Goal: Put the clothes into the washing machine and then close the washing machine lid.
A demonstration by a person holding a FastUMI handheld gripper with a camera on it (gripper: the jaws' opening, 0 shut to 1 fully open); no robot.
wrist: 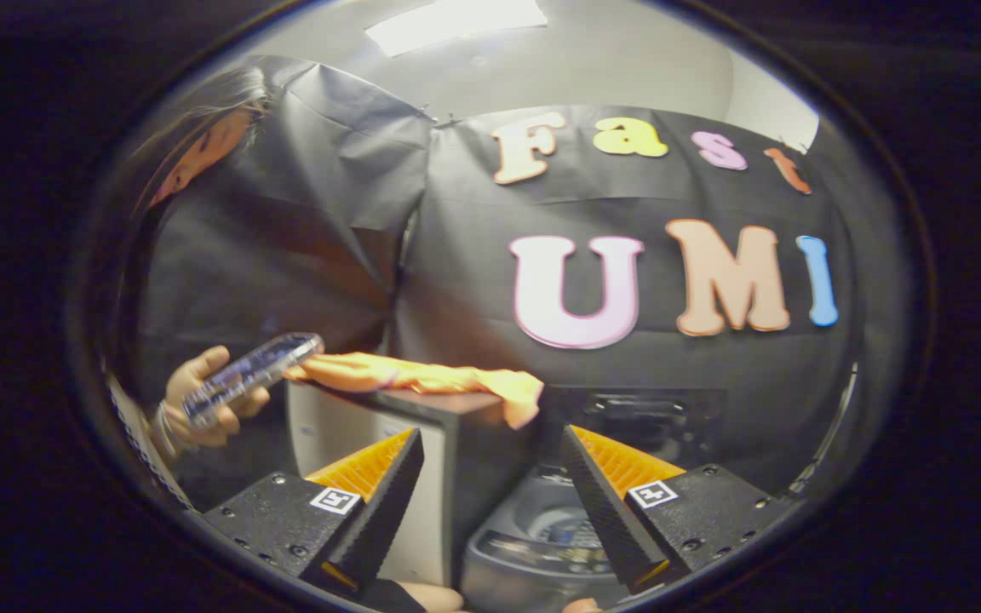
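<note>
Beyond the widely opened, empty tongs (490, 477), an orange cloth (422, 376) is draped over a dark box (473, 460) beside the washing machine (542, 536).

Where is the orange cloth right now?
The orange cloth lies draped over the dark box, beyond the open gripper and above the washing machine.

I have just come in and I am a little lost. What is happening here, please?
A person holds a gripper, open and empty, aimed at an orange cloth lying on top of a dark box. The washing machine sits low, just beyond the fingers, and the cloth is not yet in it. Beside the box, a hand holds a phone.
</note>
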